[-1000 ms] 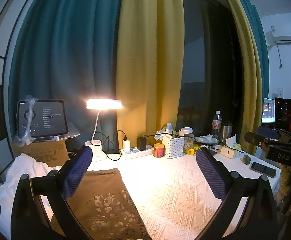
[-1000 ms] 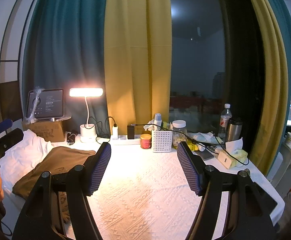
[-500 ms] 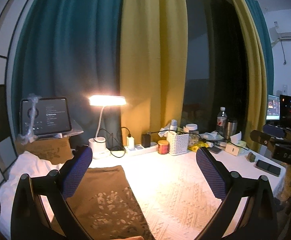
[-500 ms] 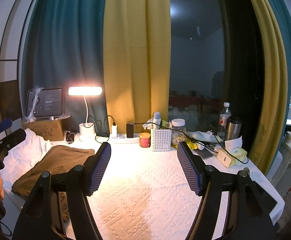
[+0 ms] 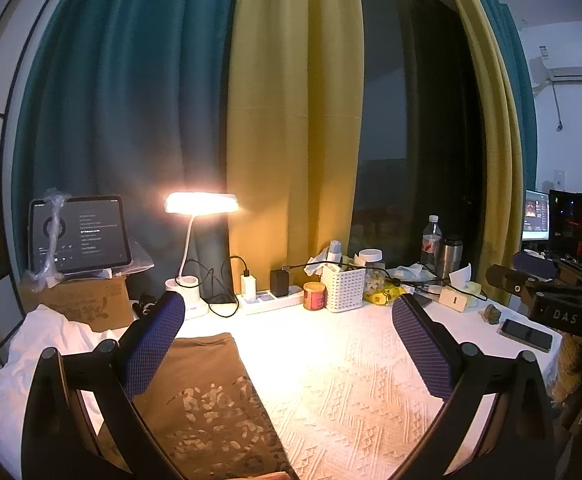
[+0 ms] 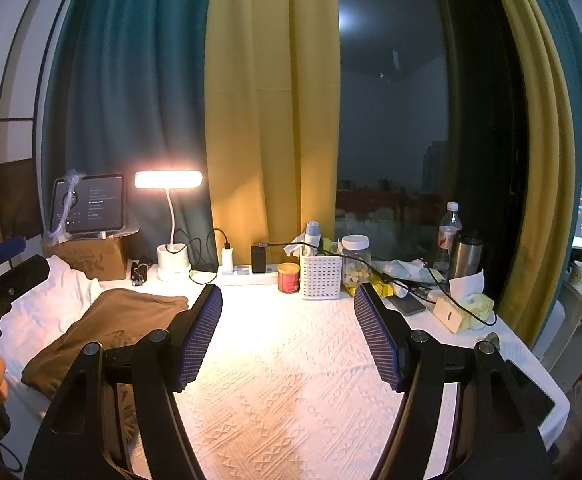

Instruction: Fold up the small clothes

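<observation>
A brown garment with a pale print lies folded on the left part of the white textured table cover. In the right wrist view the same brown garment lies to the left. My left gripper hovers above the table with its jaws wide apart and nothing between them; its left finger is over the garment. My right gripper is open too, above bare cloth to the right of the garment. Each gripper shows at the other view's edge.
Along the back stand a lit desk lamp, a tablet on a cardboard box, a power strip, a red tin, a white basket, a jar, a bottle and a steel mug. A phone lies at the right edge. White bedding lies on the left.
The left view shifted slightly between the earlier frames and now; both grippers stay wide open and the garment has not moved.
</observation>
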Demonstrator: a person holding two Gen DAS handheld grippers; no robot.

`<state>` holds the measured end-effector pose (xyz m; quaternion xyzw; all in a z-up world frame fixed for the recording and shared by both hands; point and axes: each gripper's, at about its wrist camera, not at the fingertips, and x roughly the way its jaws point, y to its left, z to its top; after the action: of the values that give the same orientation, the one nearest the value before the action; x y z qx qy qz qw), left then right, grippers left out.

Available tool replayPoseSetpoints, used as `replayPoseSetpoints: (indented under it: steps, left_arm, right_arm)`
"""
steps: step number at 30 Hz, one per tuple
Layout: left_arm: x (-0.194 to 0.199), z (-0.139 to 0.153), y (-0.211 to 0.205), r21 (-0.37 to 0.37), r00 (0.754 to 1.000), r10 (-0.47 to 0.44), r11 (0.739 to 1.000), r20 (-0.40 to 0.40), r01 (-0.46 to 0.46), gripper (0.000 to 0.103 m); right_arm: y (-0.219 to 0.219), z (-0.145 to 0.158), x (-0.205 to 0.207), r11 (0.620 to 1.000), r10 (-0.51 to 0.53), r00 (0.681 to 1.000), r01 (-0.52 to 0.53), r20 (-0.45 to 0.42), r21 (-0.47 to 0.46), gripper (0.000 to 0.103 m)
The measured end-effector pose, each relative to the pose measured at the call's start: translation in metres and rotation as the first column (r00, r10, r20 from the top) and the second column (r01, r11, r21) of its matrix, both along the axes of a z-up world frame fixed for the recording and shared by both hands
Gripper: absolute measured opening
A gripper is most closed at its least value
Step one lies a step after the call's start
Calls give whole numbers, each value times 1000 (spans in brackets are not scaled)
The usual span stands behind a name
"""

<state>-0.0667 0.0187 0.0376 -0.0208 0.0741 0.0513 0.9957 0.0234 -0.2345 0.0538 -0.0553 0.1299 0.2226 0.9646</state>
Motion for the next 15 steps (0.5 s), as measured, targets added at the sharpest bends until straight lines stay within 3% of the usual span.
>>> replayPoseSetpoints:
  steps: [15]
  left_arm:
    - [-1, 1, 1, -9, 1000, -11, 1000, 0, 11, 102]
  right_arm:
    - [1, -2, 0, 1000, 1, 1000, -1, -1, -3, 72]
